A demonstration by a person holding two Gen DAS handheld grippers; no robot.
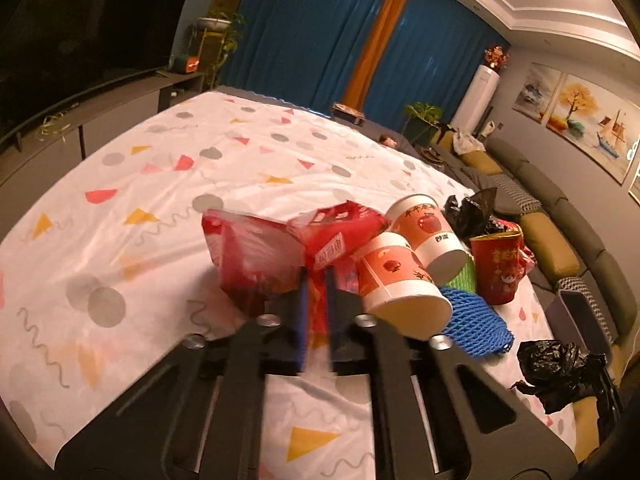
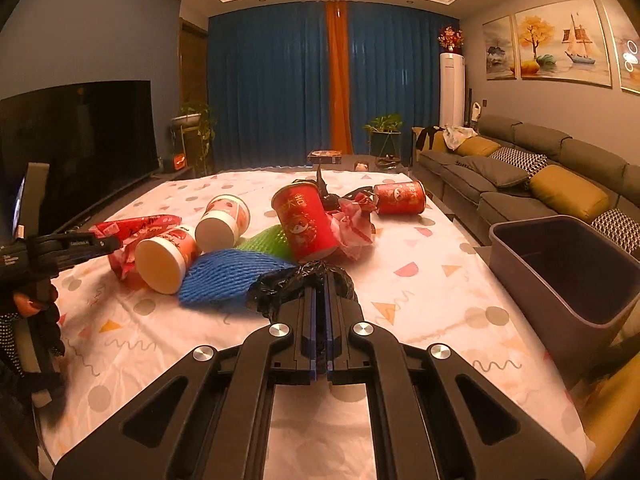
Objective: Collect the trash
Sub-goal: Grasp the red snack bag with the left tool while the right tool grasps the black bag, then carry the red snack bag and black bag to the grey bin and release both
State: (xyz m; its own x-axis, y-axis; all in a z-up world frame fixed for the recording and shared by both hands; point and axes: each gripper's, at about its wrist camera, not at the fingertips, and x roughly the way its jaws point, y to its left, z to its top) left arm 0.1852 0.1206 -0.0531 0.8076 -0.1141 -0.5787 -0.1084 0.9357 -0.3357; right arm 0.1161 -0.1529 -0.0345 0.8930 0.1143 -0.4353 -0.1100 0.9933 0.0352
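Trash pile (image 2: 248,248) mid-table | bin (image 2: 568,272) at right edge

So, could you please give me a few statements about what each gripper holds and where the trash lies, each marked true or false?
1. The right gripper is shut on a black plastic bag. True.
2. The left gripper is open with nothing in it. False: it is shut on a red plastic wrapper.
3. The grey bin already holds paper cups. False: none show inside.
4. A blue foam net lies on the tablecloth. True.
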